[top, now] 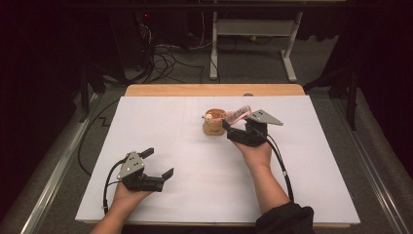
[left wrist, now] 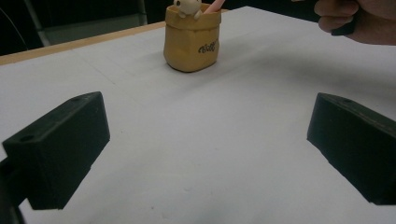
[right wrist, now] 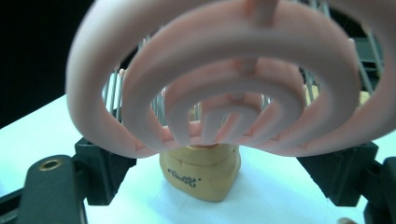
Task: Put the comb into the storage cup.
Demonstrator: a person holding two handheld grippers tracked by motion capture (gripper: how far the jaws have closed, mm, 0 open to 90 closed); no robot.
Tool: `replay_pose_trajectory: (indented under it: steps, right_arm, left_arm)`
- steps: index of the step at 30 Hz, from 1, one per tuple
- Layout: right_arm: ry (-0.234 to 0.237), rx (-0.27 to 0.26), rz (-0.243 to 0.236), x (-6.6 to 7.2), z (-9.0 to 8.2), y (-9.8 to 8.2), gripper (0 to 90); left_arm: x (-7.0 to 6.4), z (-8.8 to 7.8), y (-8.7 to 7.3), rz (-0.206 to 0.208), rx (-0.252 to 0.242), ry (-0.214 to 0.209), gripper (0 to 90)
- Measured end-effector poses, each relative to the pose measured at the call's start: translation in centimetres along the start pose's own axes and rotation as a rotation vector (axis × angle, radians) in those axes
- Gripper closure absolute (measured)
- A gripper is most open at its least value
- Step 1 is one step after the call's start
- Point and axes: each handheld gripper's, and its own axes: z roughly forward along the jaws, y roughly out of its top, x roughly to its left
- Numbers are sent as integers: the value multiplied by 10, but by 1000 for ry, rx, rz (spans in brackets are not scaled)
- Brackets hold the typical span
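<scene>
A tan bag-shaped holder (top: 213,126) (left wrist: 192,39) (right wrist: 201,172) with a small bear figure (left wrist: 187,7) on its rim stands upright at the middle back of the white sheet (top: 195,146). My right gripper (top: 238,123) (right wrist: 223,158) is shut on a pink brush (top: 237,115) (right wrist: 219,79) with ringed arches and metal pins. It holds the brush tilted just right of and over the holder; a pink end (left wrist: 212,6) shows at the holder's mouth. My left gripper (top: 158,162) (left wrist: 205,144) rests open near the front left, with nothing between its fingers.
The sheet covers a wooden table (top: 214,90). Beyond it stand a white desk frame (top: 253,29) and loose cables (top: 165,58) on the floor. The person's right hand (left wrist: 355,18) shows in the left gripper view.
</scene>
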Motion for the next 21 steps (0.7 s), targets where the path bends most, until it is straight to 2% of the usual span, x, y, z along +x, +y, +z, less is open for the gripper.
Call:
replay_pose_trajectory:
  steps: [11, 21]
  right_arm:
    - [1, 27, -7, 1, -2, -2, 182]
    - [-18, 19, -22, 2, -3, -2, 154]
  left_arm:
    - [1, -1, -1, -18, -8, 7, 0]
    - [2, -1, -1, -16, -6, 8, 0]
